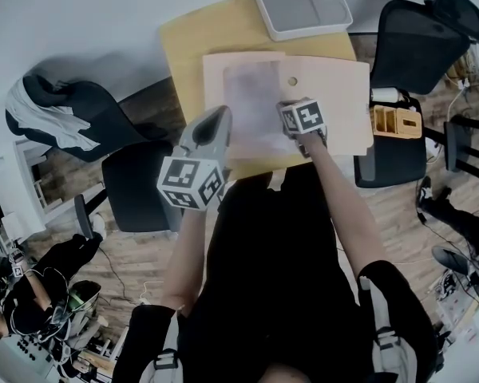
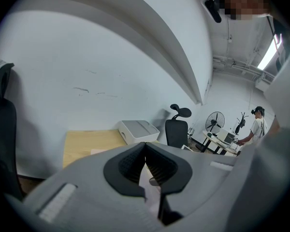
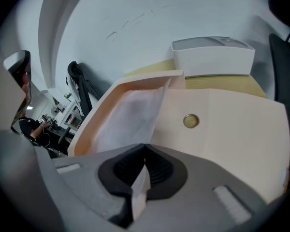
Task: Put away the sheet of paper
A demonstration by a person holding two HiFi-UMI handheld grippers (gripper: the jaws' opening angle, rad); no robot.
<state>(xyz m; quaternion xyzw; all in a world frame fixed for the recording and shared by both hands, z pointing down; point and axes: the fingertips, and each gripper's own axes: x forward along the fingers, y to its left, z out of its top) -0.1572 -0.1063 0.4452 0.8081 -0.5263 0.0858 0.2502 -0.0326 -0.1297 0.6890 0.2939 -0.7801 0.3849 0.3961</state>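
I have my left gripper (image 2: pixel 145 150) at the left edge of the beige folder (image 1: pixel 335 94), its jaws closed tight on one edge of the sheet of paper (image 1: pixel 255 98). The sheet spreads over the folder's left half, inside its raised left flap. My right gripper (image 3: pixel 145 151) is at the folder's near edge, jaws pinching the sheet's near corner. The folder's round snap (image 3: pixel 191 121) sits just right of the sheet. Beyond the folder, a grey tray (image 1: pixel 302 5) rests on the wooden surface (image 1: pixel 191 46).
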